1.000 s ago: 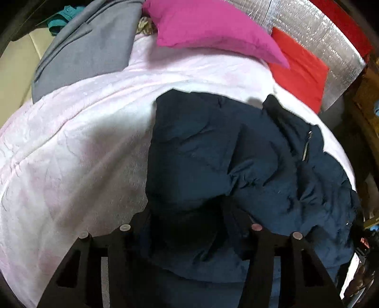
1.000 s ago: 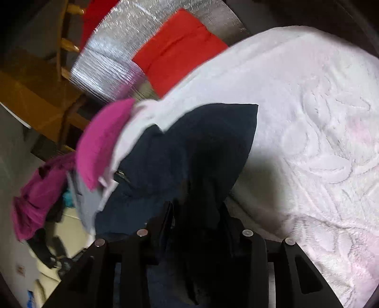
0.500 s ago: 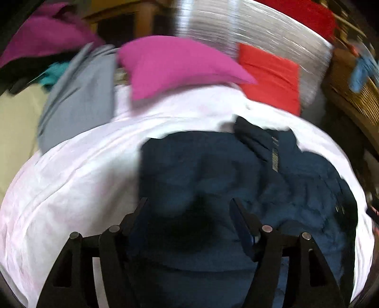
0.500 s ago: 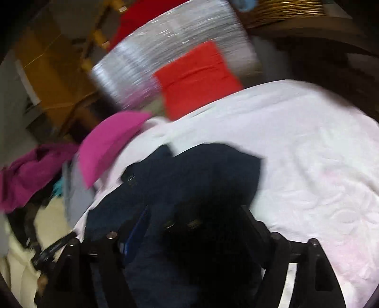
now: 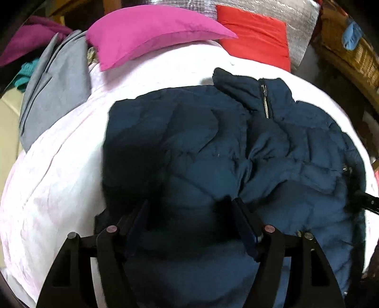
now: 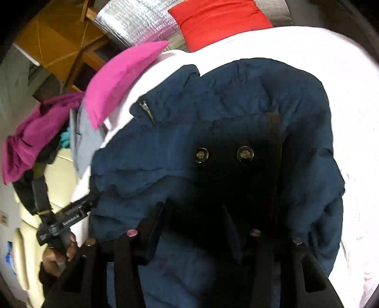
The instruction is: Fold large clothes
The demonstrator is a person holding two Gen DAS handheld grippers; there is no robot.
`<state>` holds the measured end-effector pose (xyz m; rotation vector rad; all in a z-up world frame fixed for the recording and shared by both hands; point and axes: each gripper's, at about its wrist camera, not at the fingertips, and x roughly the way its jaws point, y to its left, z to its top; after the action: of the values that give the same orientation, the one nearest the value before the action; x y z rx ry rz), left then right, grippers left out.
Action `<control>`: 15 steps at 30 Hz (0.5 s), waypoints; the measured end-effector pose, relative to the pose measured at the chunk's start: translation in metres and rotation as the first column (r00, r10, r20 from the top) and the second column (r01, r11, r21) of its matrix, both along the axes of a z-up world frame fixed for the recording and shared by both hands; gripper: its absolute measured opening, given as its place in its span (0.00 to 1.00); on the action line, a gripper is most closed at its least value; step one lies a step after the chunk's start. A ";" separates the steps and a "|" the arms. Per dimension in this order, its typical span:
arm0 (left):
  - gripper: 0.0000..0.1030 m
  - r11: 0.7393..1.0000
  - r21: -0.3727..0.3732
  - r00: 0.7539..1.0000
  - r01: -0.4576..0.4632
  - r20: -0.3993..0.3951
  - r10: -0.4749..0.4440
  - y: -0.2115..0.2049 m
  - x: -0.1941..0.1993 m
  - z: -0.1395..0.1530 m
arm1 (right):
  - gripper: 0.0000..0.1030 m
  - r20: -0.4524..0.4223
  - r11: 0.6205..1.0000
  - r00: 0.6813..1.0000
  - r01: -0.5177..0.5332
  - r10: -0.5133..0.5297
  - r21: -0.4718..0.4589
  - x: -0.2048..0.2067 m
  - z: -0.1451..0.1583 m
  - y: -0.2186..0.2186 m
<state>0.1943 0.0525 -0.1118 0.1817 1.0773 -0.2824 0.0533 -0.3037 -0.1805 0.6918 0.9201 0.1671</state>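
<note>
Navy quilted cloth fills the lower middle of both wrist views: one puffer jacket (image 5: 201, 151) lies spread on a pale pink bedspread (image 5: 54, 180). At the bottom of the left view, the left gripper (image 5: 187, 213) hangs over the jacket's near part. Its jaws stand apart and have just been opening; fabric lies below the gap, and neither finger presses on it. The right gripper (image 6: 194, 210), at the bottom of its own view, hovers over the jacket too, above a flap with two dark snap buttons (image 6: 201, 155). Its jaws are parted but have just been closing a little. I cannot tell whether cloth sits between them. A hand (image 6: 59, 255) grips the other tool at lower left of the right view.

Bare bedspread runs left of the jacket in the left view and along the right edge in the right view. The jacket's collar, with one zipper (image 5: 265, 101), lies toward the far side. Beyond sit one magenta pillow (image 5: 151, 33), one red pillow (image 5: 258, 40), one grey folded cloth (image 5: 52, 94) and a silver foil panel (image 6: 135, 21).
</note>
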 end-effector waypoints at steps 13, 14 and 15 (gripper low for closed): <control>0.70 0.982 -0.120 0.989 -0.146 -0.016 0.145 0.068 -0.080 0.020 | 0.67 0.093 0.990 0.989 0.109 -0.117 0.086 -0.084 0.013 -0.026; 0.70 0.984 -0.109 0.990 -0.144 -0.013 0.143 0.070 -0.088 0.019 | 0.67 0.088 0.989 0.988 0.116 -0.124 0.089 -0.091 0.011 -0.026; 0.70 0.985 -0.098 0.990 -0.142 -0.012 0.141 0.073 -0.094 0.019 | 0.67 0.084 0.988 0.988 0.119 -0.127 0.093 -0.098 0.009 -0.028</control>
<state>0.1006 0.1251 -0.0930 0.0158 1.0732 -0.2078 -0.0443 -0.3315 -0.1716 0.8144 0.7853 0.1282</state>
